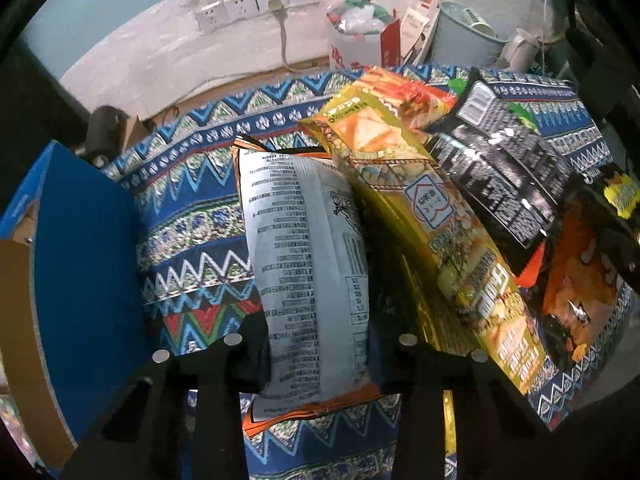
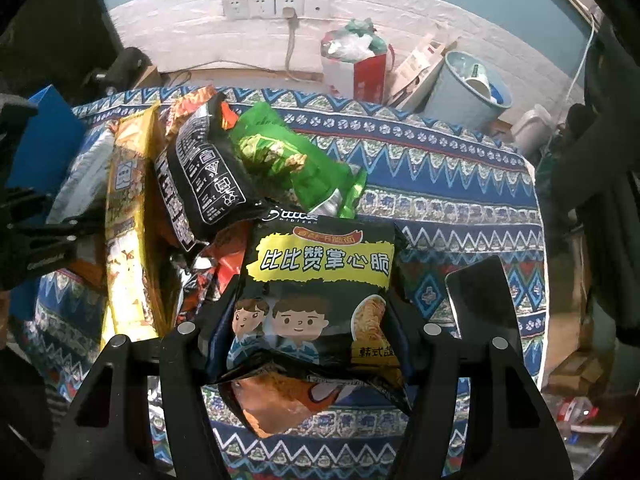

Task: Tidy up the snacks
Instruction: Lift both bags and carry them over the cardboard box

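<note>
A pile of snack bags lies on a patterned blue cloth (image 1: pixel 192 216). My left gripper (image 1: pixel 320 344) is shut on a silver-backed bag with an orange edge (image 1: pixel 308 272), its back side up. Beside it lie a long yellow bag (image 1: pixel 416 208) and a black bag (image 1: pixel 504 168). My right gripper (image 2: pixel 308 332) is shut on a black noodle-snack bag with a yellow label and cartoon children (image 2: pixel 316 300). Behind it lie a green bag (image 2: pixel 288 160), the black bag (image 2: pixel 200 176) and the yellow bag (image 2: pixel 128 240).
A blue box (image 1: pixel 80 264) stands at the left edge of the cloth. A black phone (image 2: pixel 484 300) lies on the cloth at the right. Behind the table are a wall with sockets (image 2: pixel 276 6), a red-and-white bag (image 2: pixel 356 68) and a pale blue bin (image 2: pixel 468 88).
</note>
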Demonstrator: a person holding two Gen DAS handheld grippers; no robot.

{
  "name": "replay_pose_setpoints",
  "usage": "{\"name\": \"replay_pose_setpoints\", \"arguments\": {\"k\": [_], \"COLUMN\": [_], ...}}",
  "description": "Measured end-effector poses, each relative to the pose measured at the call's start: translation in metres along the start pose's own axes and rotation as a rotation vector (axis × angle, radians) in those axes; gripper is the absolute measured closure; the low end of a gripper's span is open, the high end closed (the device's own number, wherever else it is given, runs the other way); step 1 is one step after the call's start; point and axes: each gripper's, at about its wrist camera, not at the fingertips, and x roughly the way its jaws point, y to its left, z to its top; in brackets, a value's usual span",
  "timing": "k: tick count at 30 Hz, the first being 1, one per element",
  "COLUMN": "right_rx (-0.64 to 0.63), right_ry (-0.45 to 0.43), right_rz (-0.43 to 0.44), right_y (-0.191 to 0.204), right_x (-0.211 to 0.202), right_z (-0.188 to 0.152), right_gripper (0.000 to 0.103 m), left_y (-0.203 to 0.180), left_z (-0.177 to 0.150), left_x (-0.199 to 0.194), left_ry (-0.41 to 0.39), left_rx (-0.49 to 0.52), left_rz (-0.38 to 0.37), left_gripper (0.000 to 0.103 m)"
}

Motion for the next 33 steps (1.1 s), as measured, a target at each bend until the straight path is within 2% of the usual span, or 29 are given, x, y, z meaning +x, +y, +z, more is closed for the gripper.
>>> {"name": "replay_pose_setpoints", "arguments": {"k": [9, 16, 33], "right_rx": [0.040, 0.064, -0.012], "right_ry": [-0.038, -0.109, -0.225], "right_rz": [-0.026, -0.005, 0.040], "right_y": [-0.010, -0.014, 0.030], "right_x": [-0.018, -0.042, -0.079], "right_z": [-0.001, 0.000, 0.020], "right_gripper": [0.040, 0.040, 0.040], "left_y": [0.024, 0.027, 0.055], "left_z": [-0.011, -0.018, -0.042], "left_x": [-0.031, -0.071, -0.133], "left_ry": [-0.044, -0.137, -0.265], "left_rx": [-0.039, -0.041, -0.058], "left_rz": [-0.006, 0.008, 0.026], "left_gripper": [0.066, 0.066, 0.066]}}
